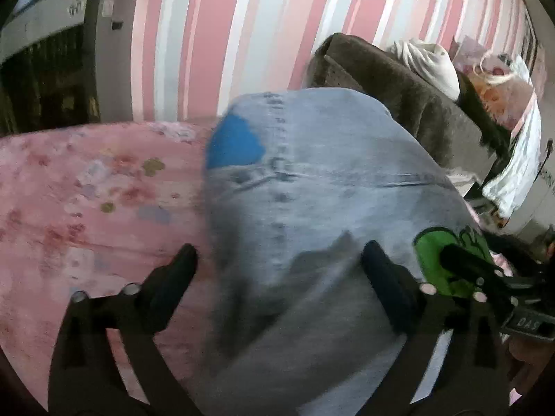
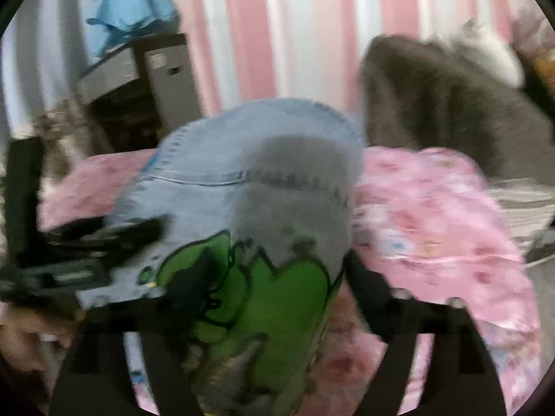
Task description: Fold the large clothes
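Here, jeans [image 1: 312, 180] between open jaws

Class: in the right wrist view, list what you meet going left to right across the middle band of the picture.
Dark cabinet → jeans → pink sheet → grey blanket, which sits above and behind the sheet's right part.
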The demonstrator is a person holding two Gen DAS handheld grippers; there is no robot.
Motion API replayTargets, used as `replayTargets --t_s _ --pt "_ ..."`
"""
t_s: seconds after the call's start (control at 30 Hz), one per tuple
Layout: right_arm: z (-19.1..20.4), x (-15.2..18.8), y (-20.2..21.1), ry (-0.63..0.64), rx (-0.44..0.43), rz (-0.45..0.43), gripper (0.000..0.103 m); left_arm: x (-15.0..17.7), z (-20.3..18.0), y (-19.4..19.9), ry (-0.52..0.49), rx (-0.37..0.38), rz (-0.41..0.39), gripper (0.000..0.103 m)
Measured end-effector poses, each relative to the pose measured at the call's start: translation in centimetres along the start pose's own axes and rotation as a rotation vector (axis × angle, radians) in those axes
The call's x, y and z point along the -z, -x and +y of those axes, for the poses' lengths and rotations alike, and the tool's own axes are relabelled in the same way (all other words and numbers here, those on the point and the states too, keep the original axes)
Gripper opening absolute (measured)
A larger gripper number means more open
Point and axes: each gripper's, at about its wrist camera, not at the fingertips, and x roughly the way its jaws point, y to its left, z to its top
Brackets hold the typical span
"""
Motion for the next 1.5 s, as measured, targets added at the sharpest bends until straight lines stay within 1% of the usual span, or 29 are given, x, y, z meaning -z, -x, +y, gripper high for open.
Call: replayTargets --t_s 0.03,0.07,0.1,0.13,0.17,0.2,0.23,0.27,0.33,0.4,0.43,0.47,0.5,0.53,0.57,0.67,0.73,0.8,0.83,0.87,0.9,0.93,1.0,1.07,1.13,1.2,1.27,1.33,1.5 --pt "0.8 0.5 0.5 0.021 0.028 -0.021 0.092 0.2 0.1 0.6 -0.031 -0.023 -0.013 0.099" --pt "1.5 0.9 0.9 0.038 0.026 -0.03 0.094 0.4 0.4 1.3 -0.056 -0.048 -0.025 0.099" --pt "2.1 1.2 1.2 0.053 0.024 -0.03 0.094 0.8 0.7 2.0 -0.066 -0.053 -0.031 0.099" --pt "2.7 1.8 1.8 0.07 0.022 -0.034 0.094 1.1 1.4 3.0 -0.068 -0.04 -0.044 0.099" --pt "2.5 2.6 2.9 0.07 0.022 -0.046 0.095 1.5 2.3 4.4 -0.069 -0.03 -0.065 0.099" --pt "2.7 3.2 3.8 0.061 0.023 -0.061 0.097 2.6 3.2 6.6 -0.085 -0.036 -0.11 0.099" --pt "2.8 3.7 5.1 0.049 0.018 -0.078 0.097 3.1 3.8 8.0 -0.097 -0.048 -0.142 0.099" --pt "2.7 4.3 6.6 0.034 0.02 -0.111 0.098 4.3 4.7 10.3 -0.118 -0.072 -0.188 0.1" --pt "3.0 5.7 10.1 0.021 -0.011 -0.216 0.101 6.0 5.9 13.5 -0.143 -0.081 -0.253 0.1" --pt "3.2 7.6 13.7 0.034 -0.026 -0.337 0.101 8.2 7.7 16.9 -0.168 -0.082 -0.312 0.1" --pt "3.2 8.4 14.9 0.042 -0.028 -0.375 0.101 9.1 8.5 18.1 -0.176 -0.077 -0.334 0.1" --pt "3.2 9.3 16.1 0.051 -0.024 -0.411 0.101 9.9 9.6 19.9 -0.167 -0.079 -0.373 0.1" --pt "3.2 9.9 16.7 0.056 -0.013 -0.427 0.101 10.5 10.4 21.2 -0.155 -0.081 -0.406 0.1" --pt "3.0 10.9 17.4 0.046 0.034 -0.44 0.101 11.2 11.2 22.7 -0.14 -0.092 -0.449 0.1" --pt "2.9 11.5 17.8 0.037 0.064 -0.457 0.101 11.7 11.6 23.9 -0.129 -0.107 -0.493 0.1" --pt "3.1 12.6 19.0 0.02 0.079 -0.488 0.101 13.4 11.5 26.8 -0.122 -0.149 -0.622 0.1" --pt "3.6 12.9 19.4 0.038 0.081 -0.511 0.101 13.7 10.6 27.5 -0.146 -0.163 -0.655 0.1" --pt "3.6 12.7 19.0 0.049 0.059 -0.483 0.101 13.7 9.6 27.4 -0.202 -0.165 -0.645 0.1" --pt "3.5 12.4 18.3 0.048 0.052 -0.446 0.101 13.5 9.3 27.0 -0.225 -0.162 -0.624 0.1" --pt "3.4 12.2 17.7 0.045 0.046 -0.414 0.101 13.3 8.8 26.3 -0.248 -0.166 -0.583 0.1" --pt "3.3 12.2 17.6 0.042 0.048 -0.402 0.101 13.1 8.7 25.8 -0.256 -0.177 -0.552 0.1" --pt "3.3 12.2 17.8 0.042 0.048 -0.413 0.101 12.9 8.6 25.4 -0.256 -0.179 -0.53 0.1" --pt "3.4 12.5 18.3 0.044 0.053 -0.439 0.101 12.4 9.3 24.2 -0.228 -0.16 -0.466 0.1" --pt "3.5 12.5 18.2 0.046 0.053 -0.433 0.101 11.9 11.1 23.8 -0.141 -0.155 -0.429 0.1" --pt "3.5 12.4 17.9 0.044 0.053 -0.418 0.101 12.1 11.8 23.8 -0.097 -0.174 -0.442 0.1" --pt "3.6 12.4 18.1 0.047 0.052 -0.427 0.101 12.3 11.5 24.1 -0.113 -0.181 -0.451 0.1" --pt "3.5 12.4 18.0 0.045 0.05 -0.424 0.101 12.5 10.6 24.0 -0.16 -0.193 -0.453 0.1" --pt "3.5 12.4 18.1 0.042 0.051 -0.422 0.101 12.5 10.2 23.9 -0.177 -0.183 -0.455 0.1" --pt "3.8 12.4 18.4 0.051 0.057 -0.433 0.101 12.4 10.6 24.1 -0.157 -0.189 -0.462 0.1"
